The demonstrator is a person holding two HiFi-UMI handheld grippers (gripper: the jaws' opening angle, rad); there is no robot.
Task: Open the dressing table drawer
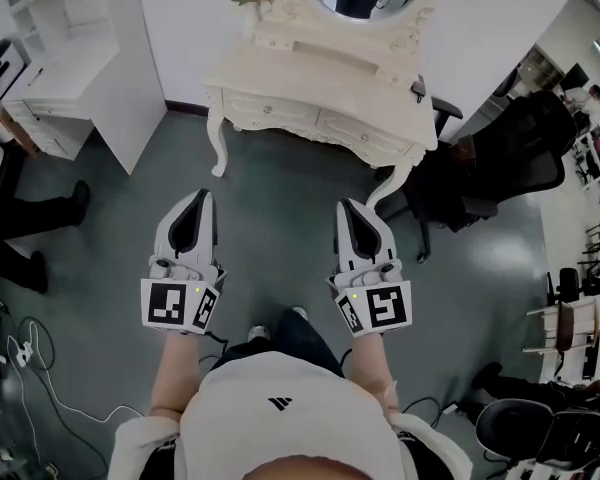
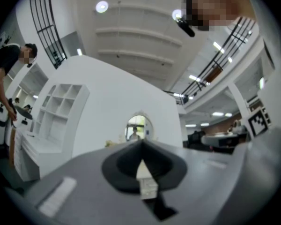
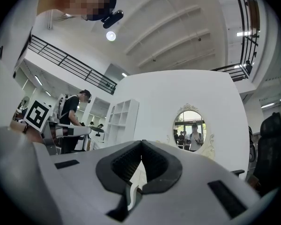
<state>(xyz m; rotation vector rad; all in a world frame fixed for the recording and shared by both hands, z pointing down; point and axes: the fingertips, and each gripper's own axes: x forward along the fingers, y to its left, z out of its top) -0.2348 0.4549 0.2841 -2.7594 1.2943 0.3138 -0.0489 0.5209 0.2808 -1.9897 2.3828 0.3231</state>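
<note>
dressing table drawer (image 1: 271,111), closed

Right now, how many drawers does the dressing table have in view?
2. Left drawer and right drawer, side by side across the dressing table front; its sides are hidden.

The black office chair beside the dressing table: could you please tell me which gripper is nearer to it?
Right. The right gripper is left of the black office chair in the head view; the left gripper is farther left, beyond the right one.
</note>
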